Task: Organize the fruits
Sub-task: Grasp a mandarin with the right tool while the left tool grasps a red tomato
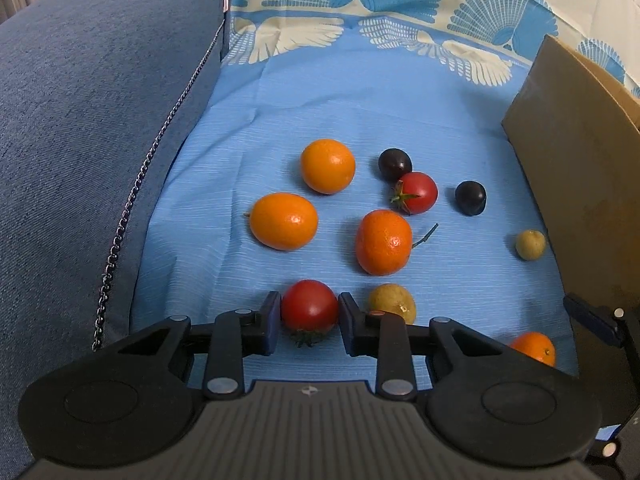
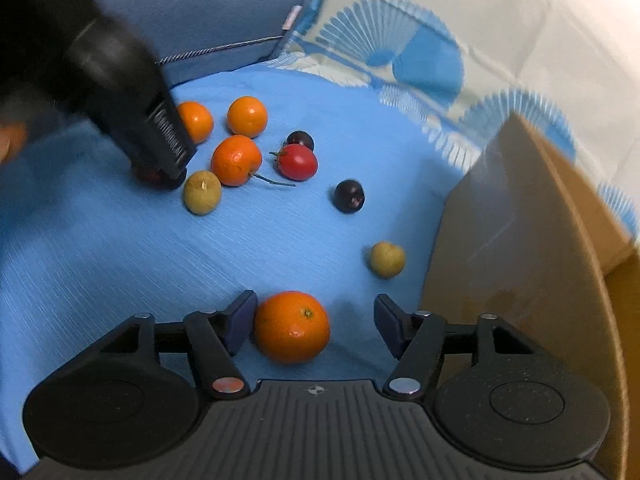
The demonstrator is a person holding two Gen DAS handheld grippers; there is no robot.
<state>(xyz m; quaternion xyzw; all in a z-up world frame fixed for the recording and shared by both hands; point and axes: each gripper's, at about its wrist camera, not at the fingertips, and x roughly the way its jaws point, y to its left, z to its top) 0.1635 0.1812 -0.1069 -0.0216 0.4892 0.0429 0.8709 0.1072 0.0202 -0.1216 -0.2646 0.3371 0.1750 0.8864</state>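
My left gripper point(image 1: 309, 320) is shut on a red tomato point(image 1: 309, 307) resting on the blue cloth point(image 1: 360, 100). Beyond it lie several oranges point(image 1: 383, 242), a second tomato point(image 1: 417, 193), two dark plums point(image 1: 395, 164) and two yellow-green fruits point(image 1: 393, 302). My right gripper point(image 2: 316, 320) is open around an orange point(image 2: 292, 326); the left finger touches it, the right finger stands apart. The left gripper's body point(image 2: 132, 92) shows in the right wrist view, over the far fruits.
A cardboard box point(image 1: 580, 168) stands at the right edge of the cloth; it also shows in the right wrist view point(image 2: 520, 240). A blue sofa cushion point(image 1: 88, 120) with a metal chain point(image 1: 132, 200) borders the left side. A fan-patterned sheet lies behind.
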